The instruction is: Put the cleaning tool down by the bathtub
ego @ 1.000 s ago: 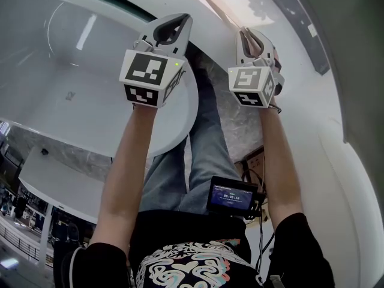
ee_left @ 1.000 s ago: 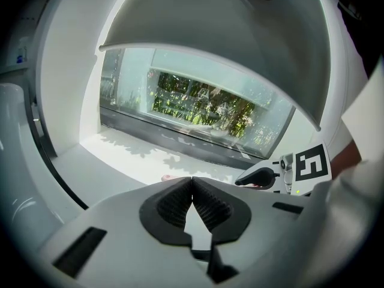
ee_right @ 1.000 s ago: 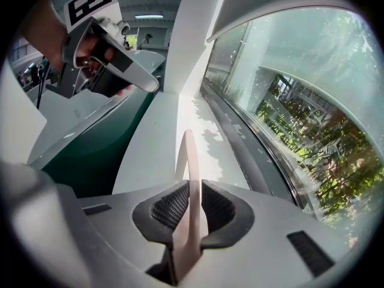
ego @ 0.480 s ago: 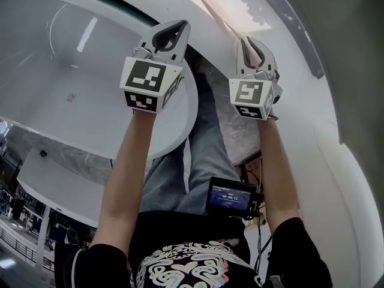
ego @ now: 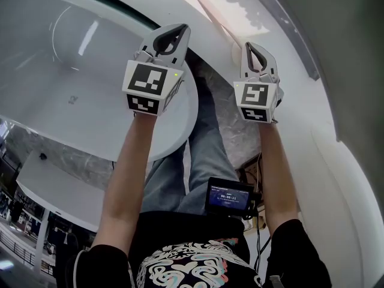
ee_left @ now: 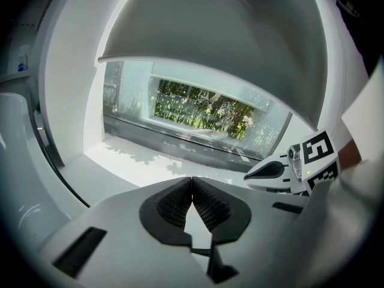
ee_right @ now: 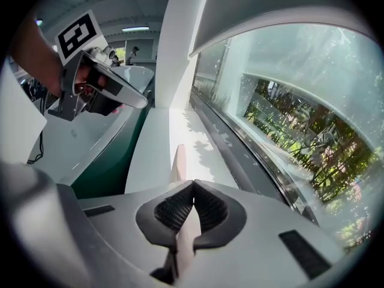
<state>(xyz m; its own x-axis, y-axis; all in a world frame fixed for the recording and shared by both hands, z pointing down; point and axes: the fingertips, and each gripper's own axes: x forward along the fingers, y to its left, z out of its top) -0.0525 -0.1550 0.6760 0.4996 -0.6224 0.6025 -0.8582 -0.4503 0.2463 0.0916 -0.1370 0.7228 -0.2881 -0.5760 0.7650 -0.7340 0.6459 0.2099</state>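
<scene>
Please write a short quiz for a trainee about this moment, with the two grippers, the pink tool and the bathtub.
1. True or false: the left gripper holds the cleaning tool.
2. In the head view, where is the bathtub? A) on the left B) on the right C) behind the person
3. Fill in: the right gripper is shut on the ____.

Key: 1 false, since its jaws are together with nothing between them; 2 A; 3 cleaning tool.
</scene>
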